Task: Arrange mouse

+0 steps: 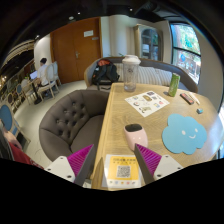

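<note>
- The gripper (118, 160) hangs over the near end of a long light wooden table (150, 120), its two magenta-padded fingers (80, 161) spread wide at the bottom of the frame, with nothing held between them.
- Directly between and just below the fingertips lies a yellow card with a printed code square (122, 170), resting on the table's near edge.
- Just ahead of the fingers, near the centre of the frame, stands a small pale pink cup-like object with a dark top (135, 136); whether this is the mouse cannot be told.
- To the lower right sits a round light-blue mat (185, 132), apparently the mouse pad, with nothing clearly on it.
- Farther up the table lie a white printed sheet (148, 102) and a tall clear jug with a white lid (130, 72); a green can (173, 85) and a small pale object (187, 98), possibly the mouse, sit at the upper right.
- A grey tufted armchair (72, 120) stands left of the table.
- As a judgement, the task looks hardly begun: nothing is grasped, the mat appears bare, and locating, gripping and placing the mouse all remain.
</note>
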A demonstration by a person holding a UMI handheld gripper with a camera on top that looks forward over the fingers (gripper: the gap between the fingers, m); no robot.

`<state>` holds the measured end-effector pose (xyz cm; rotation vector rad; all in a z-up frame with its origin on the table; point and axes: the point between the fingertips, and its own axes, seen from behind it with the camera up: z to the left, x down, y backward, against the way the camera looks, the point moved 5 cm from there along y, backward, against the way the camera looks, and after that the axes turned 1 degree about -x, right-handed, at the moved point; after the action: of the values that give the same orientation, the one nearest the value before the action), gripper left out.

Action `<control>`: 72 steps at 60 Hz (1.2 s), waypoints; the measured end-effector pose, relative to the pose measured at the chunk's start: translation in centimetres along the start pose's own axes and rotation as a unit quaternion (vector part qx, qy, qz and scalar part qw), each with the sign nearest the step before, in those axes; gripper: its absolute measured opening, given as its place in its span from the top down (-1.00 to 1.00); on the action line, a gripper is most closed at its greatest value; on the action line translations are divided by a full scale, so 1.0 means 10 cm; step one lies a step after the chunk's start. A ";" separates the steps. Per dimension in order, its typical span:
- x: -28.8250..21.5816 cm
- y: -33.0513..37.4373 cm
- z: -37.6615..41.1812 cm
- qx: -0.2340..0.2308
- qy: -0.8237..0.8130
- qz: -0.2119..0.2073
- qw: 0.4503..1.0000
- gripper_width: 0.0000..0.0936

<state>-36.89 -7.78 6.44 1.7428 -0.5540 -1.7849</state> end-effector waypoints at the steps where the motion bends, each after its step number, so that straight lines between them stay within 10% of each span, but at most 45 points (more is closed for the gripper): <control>1: -0.02 -0.03 -0.07 0.002 0.003 -0.003 1.000 -0.79; 23: -0.12 -0.82 -0.83 -0.017 0.022 -0.027 0.999 -0.81; 27: -0.14 -0.81 -0.83 -0.020 0.033 -0.049 0.998 -0.13; 50: -0.30 -0.65 -0.93 -0.019 -0.023 -0.016 0.999 0.16; 60: -0.87 -0.18 -1.88 0.059 -0.032 -0.090 0.994 0.17; 72: -0.39 -0.21 -3.03 0.101 -0.022 -0.049 0.993 0.17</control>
<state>-7.10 -0.63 6.10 1.8976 -0.6998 -1.8940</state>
